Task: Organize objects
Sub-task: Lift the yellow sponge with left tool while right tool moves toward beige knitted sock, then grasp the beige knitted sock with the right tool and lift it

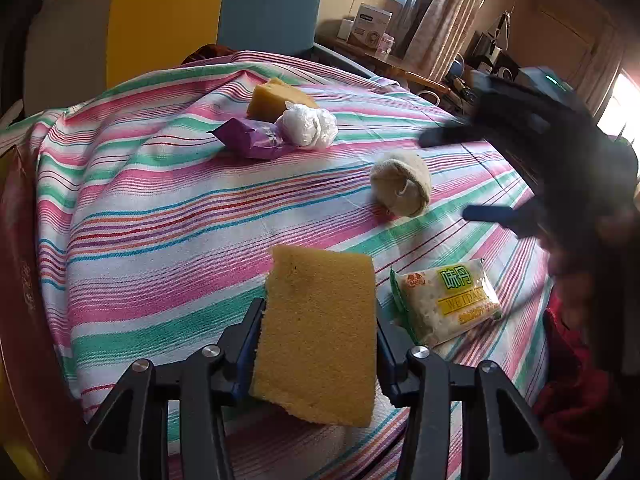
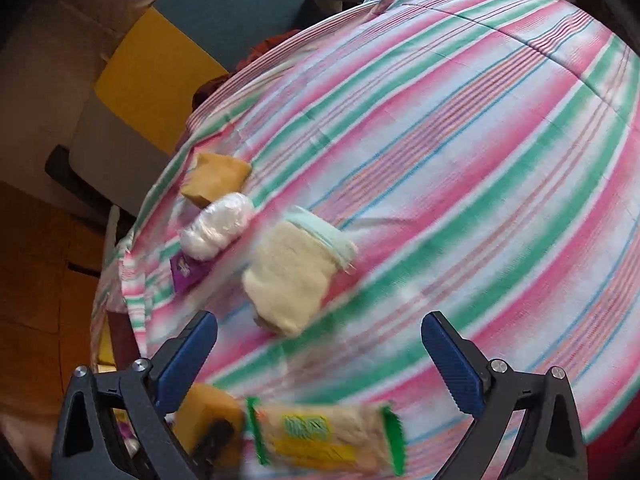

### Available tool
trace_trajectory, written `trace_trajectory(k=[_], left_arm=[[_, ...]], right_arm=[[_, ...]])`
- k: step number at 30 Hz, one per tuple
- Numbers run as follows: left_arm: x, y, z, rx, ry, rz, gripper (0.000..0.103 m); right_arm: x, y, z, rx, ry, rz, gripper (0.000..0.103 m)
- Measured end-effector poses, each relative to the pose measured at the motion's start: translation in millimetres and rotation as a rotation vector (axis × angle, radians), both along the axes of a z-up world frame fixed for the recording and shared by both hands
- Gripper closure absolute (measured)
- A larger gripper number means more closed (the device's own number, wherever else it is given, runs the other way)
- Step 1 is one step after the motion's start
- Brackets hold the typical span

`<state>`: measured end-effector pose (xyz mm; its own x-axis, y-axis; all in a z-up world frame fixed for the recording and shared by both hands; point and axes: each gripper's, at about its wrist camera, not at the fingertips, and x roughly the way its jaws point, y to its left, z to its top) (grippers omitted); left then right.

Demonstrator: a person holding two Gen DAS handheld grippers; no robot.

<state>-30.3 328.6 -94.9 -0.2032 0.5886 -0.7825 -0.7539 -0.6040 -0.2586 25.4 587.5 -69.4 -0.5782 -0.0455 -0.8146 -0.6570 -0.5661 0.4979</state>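
My left gripper [image 1: 318, 312] is shut on a yellow sponge [image 1: 316, 332], held just above the striped tablecloth [image 1: 160, 220]; the same sponge [image 2: 208, 416] shows at the bottom of the right wrist view. My right gripper [image 2: 318, 328] is open and empty, hovering over a rolled beige sock [image 2: 294, 276]. In the left wrist view it is a dark blur [image 1: 468, 176] beside the sock [image 1: 402, 188]. A green-and-yellow snack packet [image 1: 448, 300] lies near the sponge. Far off sit a second sponge [image 1: 276, 98], a white plastic-bag ball [image 1: 308, 126] and a purple packet [image 1: 250, 138].
Yellow and blue panels [image 1: 180, 12] stand behind the table. A brown cardboard box [image 1: 16, 260] is at the left edge and a red cloth [image 1: 572, 380] hangs at the right. A cluttered desk [image 1: 400, 64] sits at the back right.
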Motion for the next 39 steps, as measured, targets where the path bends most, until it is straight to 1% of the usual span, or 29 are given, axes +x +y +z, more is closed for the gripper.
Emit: trace_trajectory(k=[4, 5, 6, 7, 8, 9, 11, 14, 16, 18, 20, 24, 25, 26, 28, 30, 32, 35, 36, 38, 39], left_arm=[[-6, -1, -1, 0.011, -0.039, 0.007, 0.053], [-6, -1, -2, 0.013, -0.036, 0.005, 0.052], [-4, -1, -2, 0.013, -0.030, 0.003, 0.052], [-3, -1, -2, 0.013, -0.021, 0.001, 0.052], [-3, 0, -2, 0.014, -0.020, 0.003, 0.052], [-3, -1, -3, 0.015, -0.025, 0.006, 0.052], [-3, 0, -3, 0.013, -0.031, 0.007, 0.052], [-3, 3, -5, 0.004, -0.028, 0.004, 0.051], [-1, 5, -5, -0.004, -0.017, 0.006, 0.050], [2, 6, -5, -0.013, -0.005, 0.006, 0.050], [2, 7, -6, -0.016, -0.001, 0.011, 0.050], [5, 7, -6, -0.019, 0.016, 0.018, 0.050], [5, 7, -6, -0.019, 0.017, 0.020, 0.050], [5, 6, -6, -0.017, 0.015, 0.022, 0.050], [4, 5, -6, -0.014, 0.005, 0.024, 0.050], [4, 4, -6, -0.011, 0.005, 0.023, 0.050], [4, 4, -6, -0.009, 0.008, 0.025, 0.050], [4, 5, -6, -0.007, 0.012, 0.027, 0.050], [5, 5, -6, -0.007, 0.014, 0.028, 0.050], [6, 5, -6, -0.009, 0.025, 0.028, 0.050], [6, 6, -6, -0.010, 0.028, 0.028, 0.050]], right_arm=[[-35, 2, -12, 0.018, -0.069, -0.007, 0.000], [-45, 2, -16, 0.039, -0.094, -0.001, 0.001], [-51, 1, -18, 0.071, -0.120, 0.009, 0.003], [-58, -2, -17, 0.130, -0.149, 0.029, 0.012], [-62, -7, -15, 0.183, -0.176, 0.060, 0.025], [-66, -12, -13, 0.212, -0.186, 0.112, 0.032], [-66, -22, -11, 0.226, -0.196, 0.206, 0.033], [-52, -40, -13, 0.282, -0.197, 0.337, 0.033], [-40, -42, -18, 0.289, -0.172, 0.379, 0.033], [-40, -53, -22, 0.370, -0.194, 0.445, 0.033], [-42, -61, -23, 0.424, -0.214, 0.449, 0.033], [-37, -56, -21, 0.415, -0.198, 0.426, 0.036], [-36, -56, -21, 0.412, -0.192, 0.422, 0.035], [-35, -54, -20, 0.401, -0.180, 0.419, 0.033], [-38, -54, -20, 0.362, -0.146, 0.440, 0.014], [-40, -54, -20, 0.337, -0.145, 0.451, 0.007], [-40, -52, -19, 0.335, -0.154, 0.441, 0.007], [-35, -49, -10, 0.367, -0.135, 0.389, 0.012], [-33, -47, -8, 0.378, -0.126, 0.378, 0.017], [-31, -46, -9, 0.372, -0.136, 0.377, 0.022], [-30, -46, -13, 0.370, -0.152, 0.385, 0.036]])
